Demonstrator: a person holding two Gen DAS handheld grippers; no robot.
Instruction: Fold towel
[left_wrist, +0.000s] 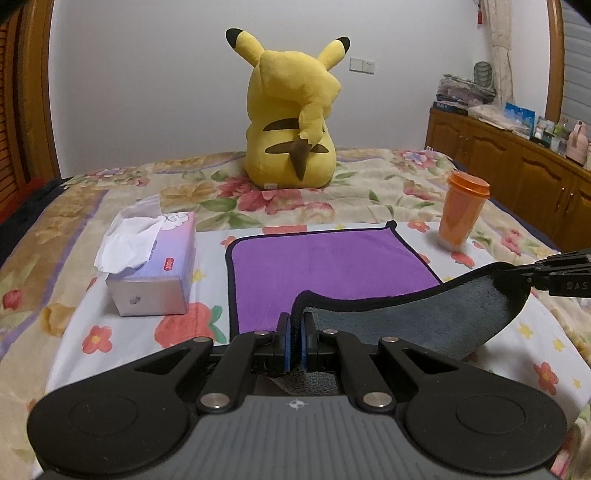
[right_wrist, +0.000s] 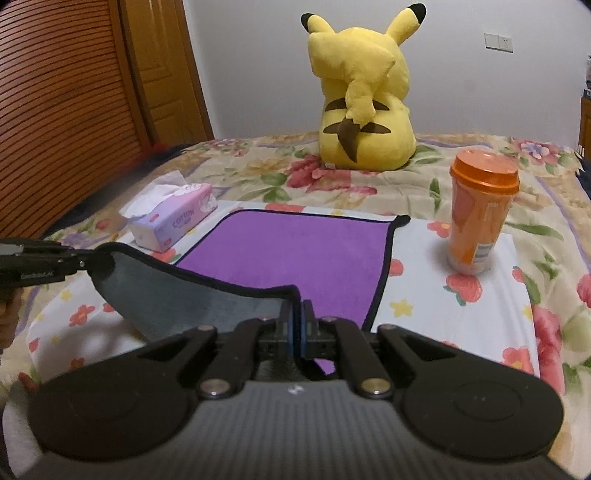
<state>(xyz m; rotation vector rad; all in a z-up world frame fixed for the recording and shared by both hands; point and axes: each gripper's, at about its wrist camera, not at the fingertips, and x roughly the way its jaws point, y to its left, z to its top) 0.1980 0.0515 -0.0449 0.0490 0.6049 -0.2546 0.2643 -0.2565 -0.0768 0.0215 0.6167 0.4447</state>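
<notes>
Both tongs, left (left_wrist: 295, 332) and right (right_wrist: 297, 325), are clenched on the near corners of the purple towel (left_wrist: 325, 269), lifting its grey underside off the bed (left_wrist: 369, 184). Ahead left, a tissue box (left_wrist: 155, 266) holds white tissues (left_wrist: 127, 240); ahead right stands a lidded orange cup (left_wrist: 461, 214).

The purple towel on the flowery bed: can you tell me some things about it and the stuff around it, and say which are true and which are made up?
1. Both grippers, the left gripper and the right gripper, pinch the near edge of the purple towel with the black trim. True.
2. The towel's underside is grey. True.
3. The orange plastic cup with the lid stands on the towel. False: it stands on the flowery bedsheet, to the towel's right.
4. The yellow plush toy faces the cameras. False: its back and tail show.
5. The pale purple tissue box lies left of the towel. True.
</notes>
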